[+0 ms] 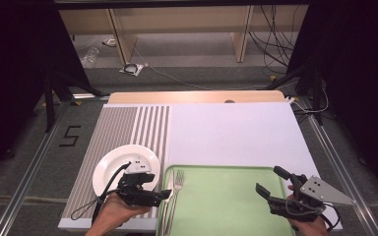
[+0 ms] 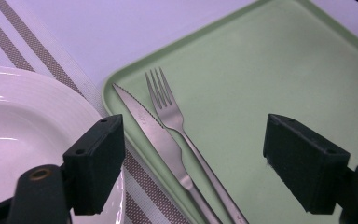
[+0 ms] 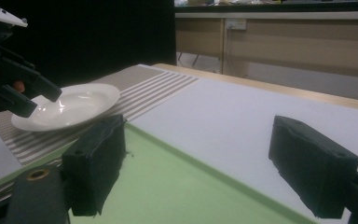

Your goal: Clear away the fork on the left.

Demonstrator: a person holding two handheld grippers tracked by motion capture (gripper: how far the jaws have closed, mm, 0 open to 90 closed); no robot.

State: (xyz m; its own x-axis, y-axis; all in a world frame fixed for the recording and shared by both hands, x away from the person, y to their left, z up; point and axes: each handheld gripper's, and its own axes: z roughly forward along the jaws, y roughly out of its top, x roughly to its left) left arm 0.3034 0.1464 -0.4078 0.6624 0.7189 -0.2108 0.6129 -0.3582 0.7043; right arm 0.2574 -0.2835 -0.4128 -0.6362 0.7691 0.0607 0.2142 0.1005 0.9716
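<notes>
A metal fork (image 2: 168, 112) and a knife (image 2: 154, 130) lie side by side at the left edge of the green tray (image 2: 270, 70), the knife close along the rim. My left gripper (image 2: 196, 158) hovers just above them, jaws wide apart, nothing held. From above, that left gripper (image 1: 161, 192) sits between the white plate (image 1: 123, 164) and the fork (image 1: 177, 182). At the tray's right edge my right gripper (image 1: 271, 181) is open and empty. In its own view the right gripper (image 3: 209, 163) faces along the tray (image 3: 168, 186) toward the plate (image 3: 74, 105).
The plate (image 2: 23, 121) rests on a grey-striped placemat (image 1: 123, 128) left of the tray (image 1: 226, 206). A white table surface (image 1: 236, 132) stretches behind the tray. Beyond the far edge are a shelf unit and cables on the floor.
</notes>
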